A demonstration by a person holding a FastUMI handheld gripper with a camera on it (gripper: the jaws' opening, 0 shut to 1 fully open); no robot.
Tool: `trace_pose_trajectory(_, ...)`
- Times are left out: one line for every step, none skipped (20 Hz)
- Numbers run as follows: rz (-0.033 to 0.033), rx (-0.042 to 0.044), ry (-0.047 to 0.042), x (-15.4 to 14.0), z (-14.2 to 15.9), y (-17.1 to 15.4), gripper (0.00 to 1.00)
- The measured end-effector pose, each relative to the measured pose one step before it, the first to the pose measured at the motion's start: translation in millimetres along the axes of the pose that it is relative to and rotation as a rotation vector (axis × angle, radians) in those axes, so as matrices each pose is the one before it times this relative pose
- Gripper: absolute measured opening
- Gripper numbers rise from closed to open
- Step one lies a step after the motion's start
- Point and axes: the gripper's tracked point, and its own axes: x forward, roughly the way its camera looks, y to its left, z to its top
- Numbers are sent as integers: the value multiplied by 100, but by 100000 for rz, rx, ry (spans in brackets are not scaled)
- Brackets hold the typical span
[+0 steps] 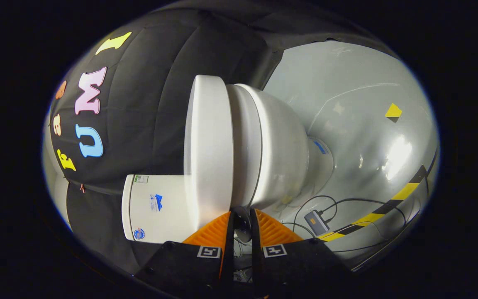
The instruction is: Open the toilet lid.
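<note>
Now the tool (242, 218), its ribbed orange fingers (212, 232) nearly closed, sits just before the smooth white toilet lid (208, 149).

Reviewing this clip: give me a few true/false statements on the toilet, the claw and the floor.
1. The white toilet lid lies closed on the white ceramic bowl. True.
2. The claw with orange ribbed fingers is spread wide open. False: its fingers stand close together with a narrow gap, tips at the lid's edge.
3. A small grey box with black cables lies on the glossy grey floor. True.
4. The floor tape is red and white. False: the striped tape is yellow and black.
</note>
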Motion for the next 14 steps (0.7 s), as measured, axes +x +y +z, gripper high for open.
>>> trace_pose_trajectory(2854,813,-827,-1238,839,708,22)
trace_pose_trajectory(-1286,-752,-204,618,-282,-460,16)
trace_pose_trajectory(-1870,-1927,1165,328,-503,-129,9)
trace_pose_trajectory(-571,114,-294,-114,134,275,10)
trace_pose_trajectory(-594,607,458,-362,3,650,10)
trace_pose_trajectory(-539,-1073,-255,-243,-61,625,10)
trace_pose_trajectory(-686,-3286,-373,-290,-283,417,9)
trace_pose_trajectory(-725,-4456,-693,-246,-111,712,9)
trace_pose_trajectory(-836,-3305,-897,-555,255,1084,8)
trace_pose_trajectory(-488,-2508,-971,-581,194,1223,8)
trace_pose_trajectory(-370,-2579,-1041,-616,210,1257,8)
trace_pose_trajectory(-1163,-2870,-1285,-403,111,1153,6)
trace_pose_trajectory(-2758,-2924,-987,-403,86,1064,6)
trace_pose_trajectory(-3599,-2501,-1180,-319,123,854,6)
